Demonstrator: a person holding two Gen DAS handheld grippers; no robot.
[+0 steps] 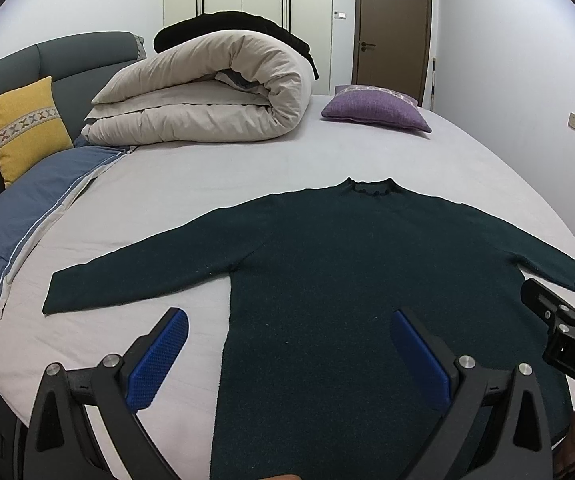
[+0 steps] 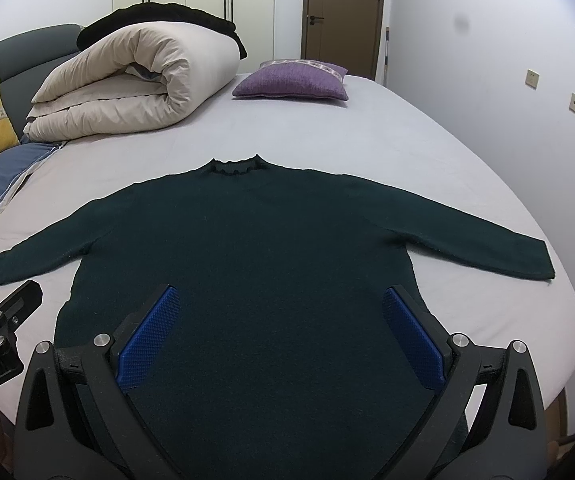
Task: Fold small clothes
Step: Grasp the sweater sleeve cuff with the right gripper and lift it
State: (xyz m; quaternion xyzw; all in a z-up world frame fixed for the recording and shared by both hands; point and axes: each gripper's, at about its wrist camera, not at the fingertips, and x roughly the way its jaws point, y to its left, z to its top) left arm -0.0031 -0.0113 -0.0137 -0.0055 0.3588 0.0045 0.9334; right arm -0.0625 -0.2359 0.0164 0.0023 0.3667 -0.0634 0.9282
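Two tools are hovering over a dark green sweater [image 1: 327,248] that is lying flat on the bed [image 1: 191,184], sleeves spreading outward; the left tool [image 1: 287,344] is gaping wide, gripping nothing, above its left hem; the right tool [image 2: 279,320] is likewise gaping, empty-jawed, above its lower body.

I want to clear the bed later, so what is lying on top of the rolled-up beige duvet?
A black fabric item is draped over the top of the rolled beige duvet. Only its front edge shows; the duvet hides the rest, so I cannot tell what it is.
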